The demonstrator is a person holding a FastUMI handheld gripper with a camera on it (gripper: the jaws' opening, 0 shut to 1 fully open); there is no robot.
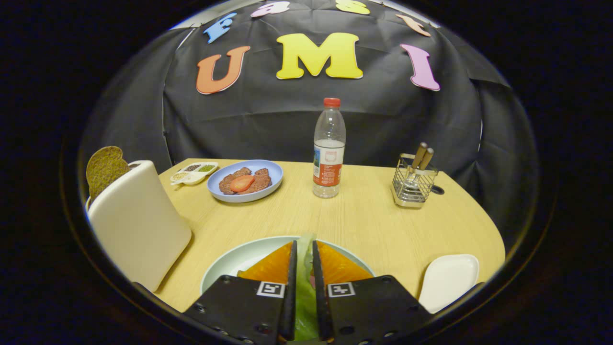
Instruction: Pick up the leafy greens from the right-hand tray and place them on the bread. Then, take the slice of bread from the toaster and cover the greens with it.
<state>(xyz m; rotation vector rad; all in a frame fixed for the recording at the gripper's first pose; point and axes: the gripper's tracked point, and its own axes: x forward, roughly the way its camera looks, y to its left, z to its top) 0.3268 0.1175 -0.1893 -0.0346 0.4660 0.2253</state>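
My gripper [304, 254] is shut on a leaf of green lettuce [305, 287], which runs up between the two fingers and pokes out past their tips. It hangs just over a pale round plate [230, 261] that carries something orange [275, 266], likely the bread's topping; the bread itself is hidden under it. Left of the fingers stands a white toaster [136, 225] with a brown slice of bread [104, 167] sticking out of its top.
A white tray [448, 280] lies to the right of the plate. Farther back stand a blue plate with brown patties and a tomato slice [245, 181], a small condiment dish [194, 172], a water bottle [328, 151] and a wire cutlery holder [414, 184].
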